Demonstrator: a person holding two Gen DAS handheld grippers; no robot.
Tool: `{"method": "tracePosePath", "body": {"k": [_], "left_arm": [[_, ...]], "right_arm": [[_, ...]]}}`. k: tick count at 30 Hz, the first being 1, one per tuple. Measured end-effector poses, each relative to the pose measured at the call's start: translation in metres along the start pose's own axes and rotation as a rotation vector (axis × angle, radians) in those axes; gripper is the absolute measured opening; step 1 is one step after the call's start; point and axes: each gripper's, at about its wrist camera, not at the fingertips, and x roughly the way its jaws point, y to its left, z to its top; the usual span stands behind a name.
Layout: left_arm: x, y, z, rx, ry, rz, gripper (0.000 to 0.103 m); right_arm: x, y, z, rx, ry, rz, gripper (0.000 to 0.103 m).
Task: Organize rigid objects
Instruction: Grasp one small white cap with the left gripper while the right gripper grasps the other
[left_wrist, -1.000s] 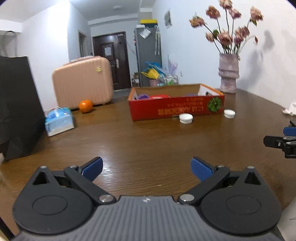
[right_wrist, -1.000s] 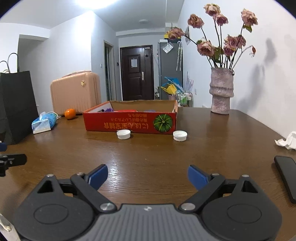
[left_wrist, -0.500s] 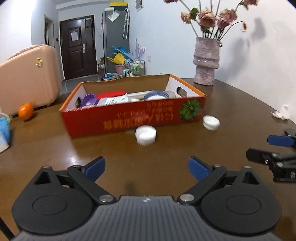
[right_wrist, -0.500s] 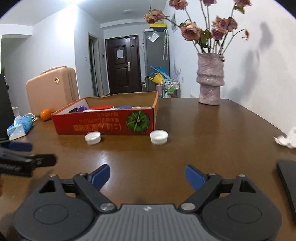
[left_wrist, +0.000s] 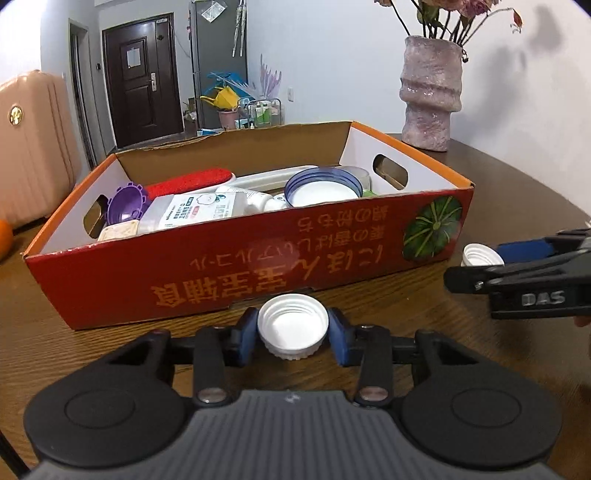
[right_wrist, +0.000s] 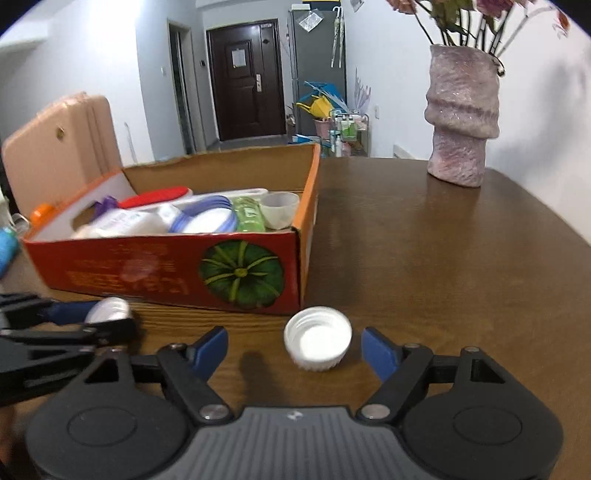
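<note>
Two white caps sit open side up on the tabletop, just in front of the red box. The left cap is pinched between the blue pads of the left claw, closed on its ribbed rim. The right cap lies between the spread fingers of the right claw, untouched. Best, I judge, to close the right claw squarely across the rim, then lift each cap straight up to clear the box wall before lowering it among the bottles and lids inside.
</note>
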Motion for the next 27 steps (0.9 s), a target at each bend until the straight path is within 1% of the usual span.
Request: {"method": "tracePosePath", "body": {"k": [1,3,4,5,8,10,12,14,17,19,23,27], "left_arm": [[-0.001,0.002,0.000,-0.005,0.002,-0.003,0.040],[-0.004,0.004,0.000,-0.012,-0.001,-0.005,0.040],[-0.007,0.006,0.001,-0.014,-0.003,-0.005,0.040],[-0.011,0.007,0.001,-0.016,-0.009,-0.004,0.040],[-0.034,0.009,-0.002,-0.015,-0.034,0.011,0.040],[-0.057,0.010,-0.008,-0.025,-0.052,0.012,0.040],[-0.087,0.010,-0.020,-0.031,-0.086,-0.002,0.040],[-0.116,0.010,-0.034,-0.045,-0.120,-0.001,0.040],[-0.158,0.012,-0.057,-0.074,-0.161,0.028,0.040],[-0.184,0.013,-0.074,-0.092,-0.183,0.053,0.040],[-0.228,0.024,-0.103,-0.170,-0.190,0.076,0.040],[-0.256,0.030,-0.119,-0.202,-0.228,0.114,0.040]], "right_arm": [[0.005,0.001,0.001,-0.003,0.014,-0.003,0.067],[0.007,0.003,0.002,-0.011,0.005,-0.028,0.049],[0.005,0.003,0.002,-0.010,0.005,-0.021,0.046],[0.004,0.004,0.002,-0.006,0.006,-0.016,0.039],[-0.007,0.009,-0.001,-0.019,-0.009,-0.013,0.039],[-0.024,0.016,-0.007,-0.034,-0.029,0.002,0.039],[-0.049,0.026,-0.015,-0.048,-0.066,0.025,0.039],[-0.076,0.037,-0.026,-0.069,-0.091,0.053,0.039],[-0.118,0.059,-0.049,-0.110,-0.126,0.100,0.039],[-0.142,0.072,-0.067,-0.131,-0.140,0.116,0.039],[-0.173,0.090,-0.099,-0.142,-0.135,0.160,0.039],[-0.193,0.107,-0.118,-0.191,-0.130,0.178,0.039]]}}
